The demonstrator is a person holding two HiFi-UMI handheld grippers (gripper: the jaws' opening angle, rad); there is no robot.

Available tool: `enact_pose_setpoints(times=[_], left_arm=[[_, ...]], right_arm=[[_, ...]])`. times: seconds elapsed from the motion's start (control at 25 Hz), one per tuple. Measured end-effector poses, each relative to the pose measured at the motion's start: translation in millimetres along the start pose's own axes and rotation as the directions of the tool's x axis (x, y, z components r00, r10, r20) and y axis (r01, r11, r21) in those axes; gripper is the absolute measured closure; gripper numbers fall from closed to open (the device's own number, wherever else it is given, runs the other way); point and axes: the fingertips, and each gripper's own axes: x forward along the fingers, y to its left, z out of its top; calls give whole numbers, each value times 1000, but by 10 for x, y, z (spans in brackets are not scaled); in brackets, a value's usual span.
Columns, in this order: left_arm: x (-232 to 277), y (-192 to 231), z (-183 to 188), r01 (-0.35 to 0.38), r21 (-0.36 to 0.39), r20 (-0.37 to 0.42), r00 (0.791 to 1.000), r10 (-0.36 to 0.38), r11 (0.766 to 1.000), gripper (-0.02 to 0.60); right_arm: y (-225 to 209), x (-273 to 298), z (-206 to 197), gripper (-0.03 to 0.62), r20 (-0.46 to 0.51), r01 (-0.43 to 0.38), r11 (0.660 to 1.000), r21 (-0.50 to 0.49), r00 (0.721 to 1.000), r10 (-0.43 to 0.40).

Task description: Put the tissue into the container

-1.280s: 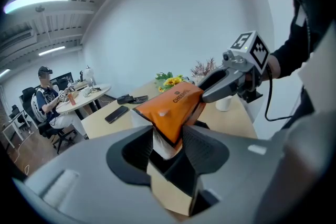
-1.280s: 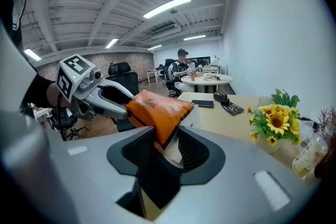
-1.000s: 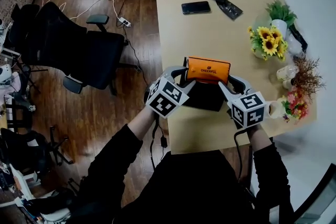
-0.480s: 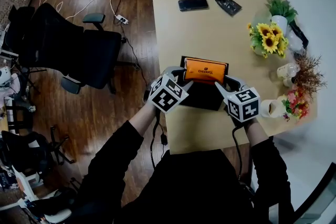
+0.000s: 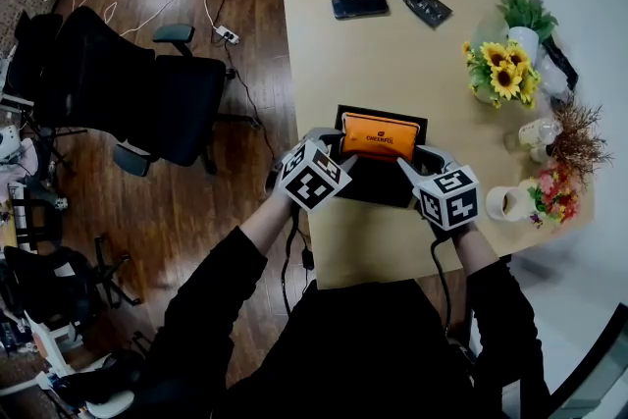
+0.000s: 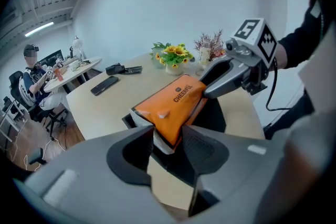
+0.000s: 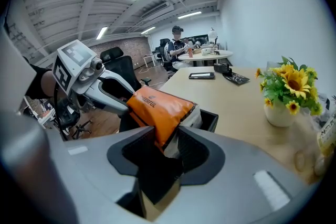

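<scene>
1. The soft orange plastic tissue pack [image 5: 381, 134] is held over the open black rectangular container [image 5: 378, 187], which stands near the front edge of the pale wooden table [image 5: 392, 54].
2. The left gripper [image 6: 168, 134] has its jaws clamped on the pack's left end, the wrapper pinched between the pads.
3. The right gripper [image 7: 168, 136] is likewise closed on the pack's right end.
4. The pack lies tilted and partly inside the container's rim; whether its underside touches the bottom is hard to tell.
5. A black smartphone [image 5: 358, 5] lies at the far side of the table, well apart, and a pot of yellow sunflowers [image 5: 502, 74] stands at the right edge.
</scene>
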Motion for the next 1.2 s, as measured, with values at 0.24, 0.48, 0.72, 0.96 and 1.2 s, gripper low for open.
enact_pose_setpoints(times=[0.24, 0.48, 0.72, 0.96, 1.2], left_arm=[[85, 49, 5, 5, 28, -58, 998, -3, 1000, 431], [161, 13, -56, 30, 33, -110, 994, -26, 999, 431], [217, 29, -94, 37, 57, -155, 988, -28, 998, 433], [256, 14, -53, 63, 93, -217, 975, -42, 994, 434], [292, 38, -83, 79, 116, -296, 954, -42, 990, 436]], right_arm=[[-67, 94, -43, 453, -45, -1, 1000, 18, 999, 2], [-87, 135, -133, 453, -96, -5, 1000, 14, 995, 6], [-91, 172, -163, 454, -148, 3, 1000, -14, 989, -5], [-127, 213, -179, 454, -249, 15, 998, -64, 968, -31], [-113, 271, -225, 456, -392, -16, 991, -135, 919, -38]])
